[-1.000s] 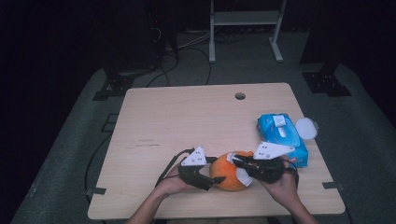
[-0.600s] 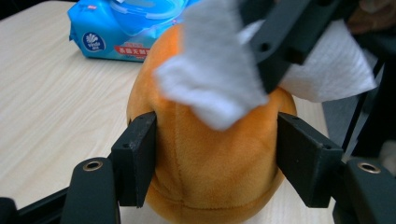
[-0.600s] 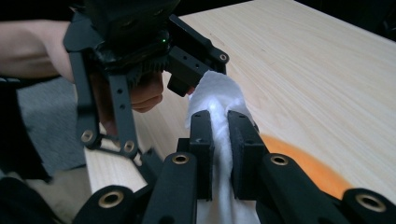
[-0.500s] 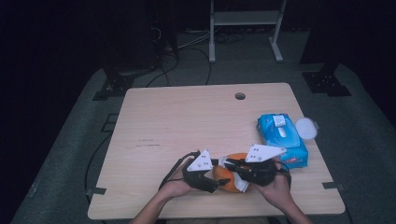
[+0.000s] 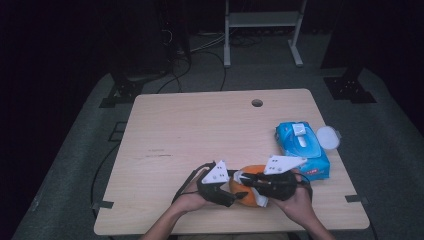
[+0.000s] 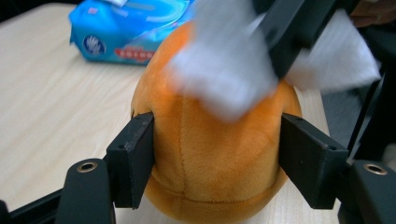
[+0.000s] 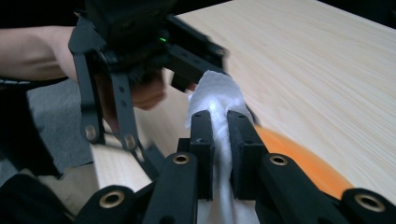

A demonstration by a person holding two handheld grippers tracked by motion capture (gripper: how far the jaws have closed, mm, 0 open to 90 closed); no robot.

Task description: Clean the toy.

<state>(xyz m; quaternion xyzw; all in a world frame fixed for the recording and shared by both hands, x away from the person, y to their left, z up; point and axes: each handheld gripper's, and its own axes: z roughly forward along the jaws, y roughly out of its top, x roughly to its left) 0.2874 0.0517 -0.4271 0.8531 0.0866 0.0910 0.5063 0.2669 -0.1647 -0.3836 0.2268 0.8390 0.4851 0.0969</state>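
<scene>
Orange plush toy (image 6: 210,158) sits at the near edge of the table (image 5: 200,130), right of centre, between both hands. Left gripper (image 6: 215,154) has its fingers (image 6: 133,156) clamped on the plush's two sides; they have just been opening a little, plush still between them and touching. Right gripper (image 7: 219,140) has its fingers (image 7: 201,149) pinched narrow on a white wipe (image 7: 217,93), pressed to the top of the plush.

Risks, as a guess: the left grip looks shallow on soft, rounded fabric, so a hard wipe stroke could squeeze the plush out or roll it off the near edge. The wipe is held by a thin fold and could slip out if it drags on the fabric. The two grippers are very close, so fingers may knock together.

Blue wipes pack (image 5: 302,147) lies at the right, flap open, a white lid (image 5: 327,136) just beside it. Light wood table with a cable hole (image 5: 257,103) far side. Dark room, grey floor mat (image 5: 75,170), metal stand legs (image 5: 262,30) and cables (image 5: 210,47) beyond.
</scene>
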